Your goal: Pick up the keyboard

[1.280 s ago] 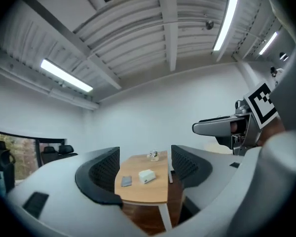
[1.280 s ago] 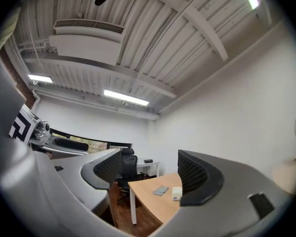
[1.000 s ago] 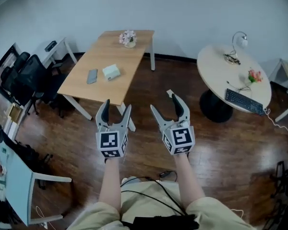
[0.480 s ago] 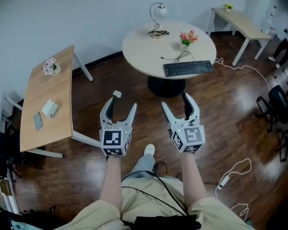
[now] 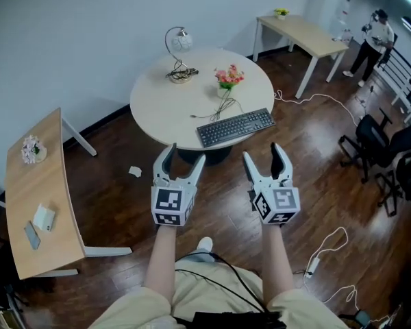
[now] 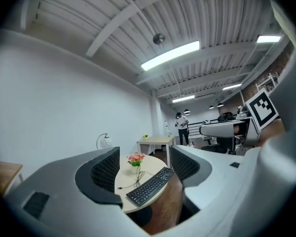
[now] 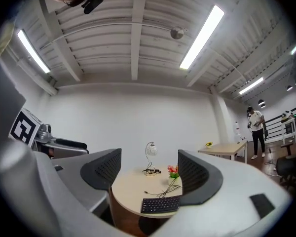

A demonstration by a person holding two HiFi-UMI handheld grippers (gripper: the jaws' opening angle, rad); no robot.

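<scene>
A black keyboard (image 5: 235, 127) lies at the near edge of a round white table (image 5: 151, 105), its cable trailing toward the table's middle. Both grippers are held level over the wooden floor, short of the table. My left gripper (image 5: 185, 157) is open with nothing between its fingers, and the keyboard lies ahead and to its right. My right gripper (image 5: 263, 155) is open and empty too, just near of the keyboard's right end. The keyboard (image 6: 150, 185) shows between the left gripper's (image 6: 145, 164) jaws, and the keyboard (image 7: 161, 204) shows low between the right gripper's (image 7: 150, 169) jaws.
On the round table stand a lamp (image 5: 178, 46) and a small vase of flowers (image 5: 229, 77). A wooden table (image 5: 58, 204) is at the left, a desk (image 5: 308, 36) at the back right, office chairs (image 5: 377, 142) at the right. A person (image 5: 373, 36) stands far off. Cables (image 5: 329, 245) lie on the floor.
The view has swung round: the round table with the keyboard came from the right to straight ahead and nearer. Both grippers turned with it and stayed open.
</scene>
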